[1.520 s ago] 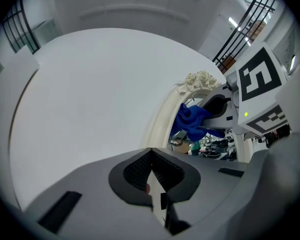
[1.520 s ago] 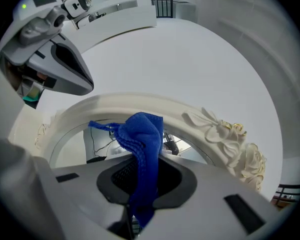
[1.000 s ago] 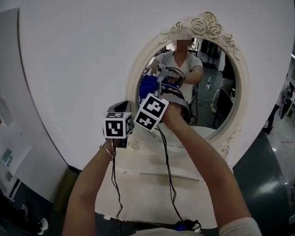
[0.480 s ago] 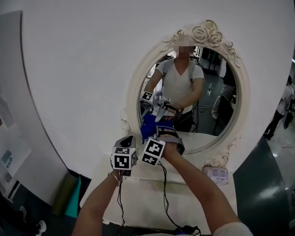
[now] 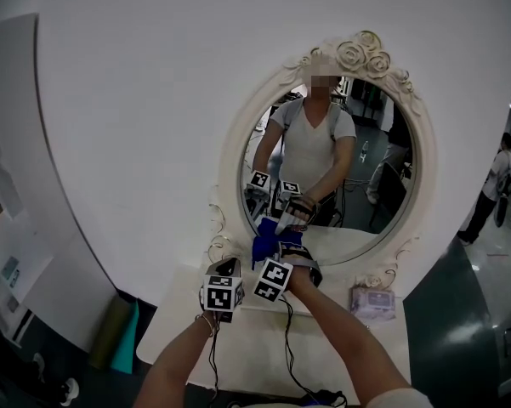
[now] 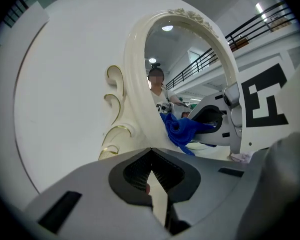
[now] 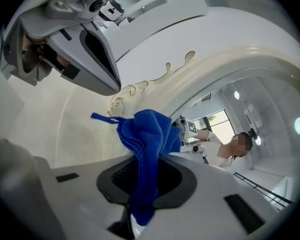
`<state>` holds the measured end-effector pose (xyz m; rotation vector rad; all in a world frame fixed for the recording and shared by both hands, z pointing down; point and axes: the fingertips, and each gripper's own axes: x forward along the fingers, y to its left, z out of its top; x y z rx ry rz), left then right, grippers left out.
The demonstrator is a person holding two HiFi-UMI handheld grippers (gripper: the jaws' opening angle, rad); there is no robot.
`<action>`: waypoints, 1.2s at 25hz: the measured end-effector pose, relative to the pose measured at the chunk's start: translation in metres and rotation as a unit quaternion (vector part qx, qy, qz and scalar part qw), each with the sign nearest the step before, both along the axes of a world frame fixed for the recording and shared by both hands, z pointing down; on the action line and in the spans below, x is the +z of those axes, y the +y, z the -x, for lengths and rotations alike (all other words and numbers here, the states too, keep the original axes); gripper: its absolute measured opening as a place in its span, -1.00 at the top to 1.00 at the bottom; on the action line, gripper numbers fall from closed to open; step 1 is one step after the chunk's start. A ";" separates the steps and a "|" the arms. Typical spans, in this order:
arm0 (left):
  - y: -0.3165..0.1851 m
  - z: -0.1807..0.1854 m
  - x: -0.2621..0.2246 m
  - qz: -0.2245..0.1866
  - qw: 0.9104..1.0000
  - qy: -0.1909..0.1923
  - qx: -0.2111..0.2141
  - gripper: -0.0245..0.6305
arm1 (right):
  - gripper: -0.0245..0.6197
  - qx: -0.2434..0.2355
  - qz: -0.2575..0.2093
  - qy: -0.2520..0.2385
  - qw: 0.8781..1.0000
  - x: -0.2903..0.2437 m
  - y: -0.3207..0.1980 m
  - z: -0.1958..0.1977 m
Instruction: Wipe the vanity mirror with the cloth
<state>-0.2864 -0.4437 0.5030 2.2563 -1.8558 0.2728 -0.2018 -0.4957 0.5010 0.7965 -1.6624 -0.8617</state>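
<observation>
Cloth [image 5: 267, 245] has dropped to mirror [image 5: 357, 185] bottom rim.

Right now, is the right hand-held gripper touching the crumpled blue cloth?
Touching: in the right gripper view the right hand-held gripper has its jaws shut on the crumpled blue cloth.

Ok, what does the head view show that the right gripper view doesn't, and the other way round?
Only the head view: the whole oval vanity mirror with its rose crest, and a small pinkish packet beside the cream frame, lower right. Only the right gripper view: the right gripper close up, its jaws shut on the blue cloth. Both: the cloth, the left gripper, the frame and the person's reflection.
</observation>
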 end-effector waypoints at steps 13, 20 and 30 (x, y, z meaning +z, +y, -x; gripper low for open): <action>-0.018 -0.016 -0.089 -0.065 0.998 -0.017 0.000 0.91 | 0.72 -0.001 0.006 -0.048 0.999 -0.094 0.013 -0.043; -0.041 -0.035 -0.224 -0.134 0.991 -0.018 -0.006 0.91 | 0.72 0.008 -0.110 -0.049 0.993 -0.252 0.005 -0.084; -0.041 -0.096 -0.403 -0.243 0.967 -0.069 0.037 0.91 | 0.72 0.040 -0.257 -0.017 0.965 -0.437 0.012 -0.115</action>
